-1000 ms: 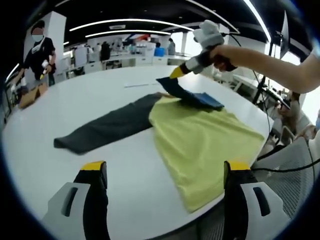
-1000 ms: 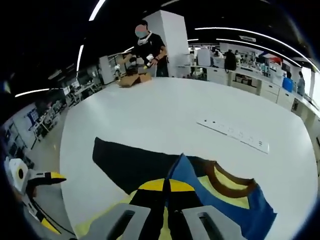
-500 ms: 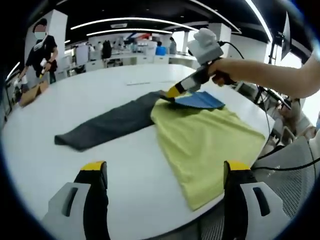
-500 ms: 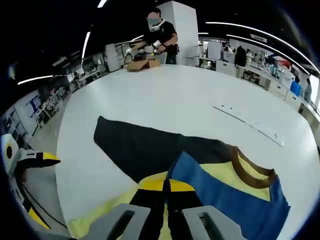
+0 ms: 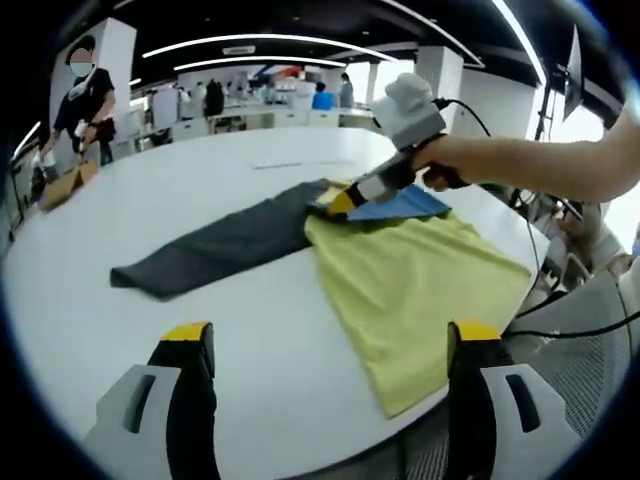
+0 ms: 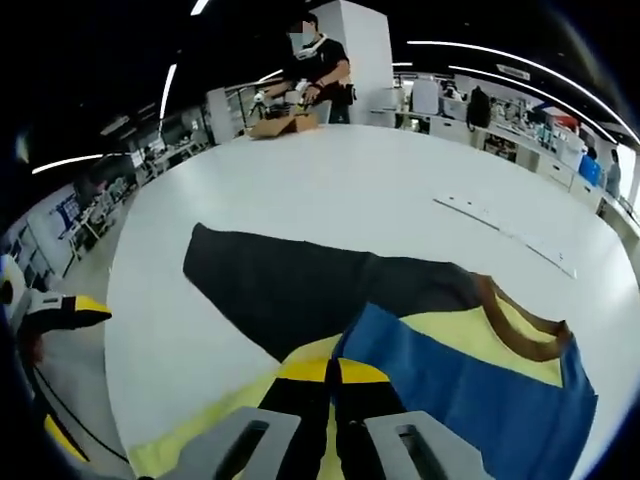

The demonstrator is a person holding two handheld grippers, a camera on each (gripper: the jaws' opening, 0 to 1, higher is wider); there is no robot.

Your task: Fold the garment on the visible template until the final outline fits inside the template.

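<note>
The soft, limp shirt (image 5: 415, 275) lies spread on the white worktop (image 5: 250, 340); the right tool (image 6: 335, 372) pinches its blue sleeve, seemingly at the edge. The left tool (image 5: 330, 340) hangs wide open, empty.

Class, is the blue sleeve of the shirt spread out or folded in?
Folded in: the blue sleeve lies over the yellow shirt body, pinched by the right gripper.

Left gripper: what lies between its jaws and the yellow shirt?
Bare white table, seen in the left gripper view; the left gripper hangs short of the shirt.
</note>
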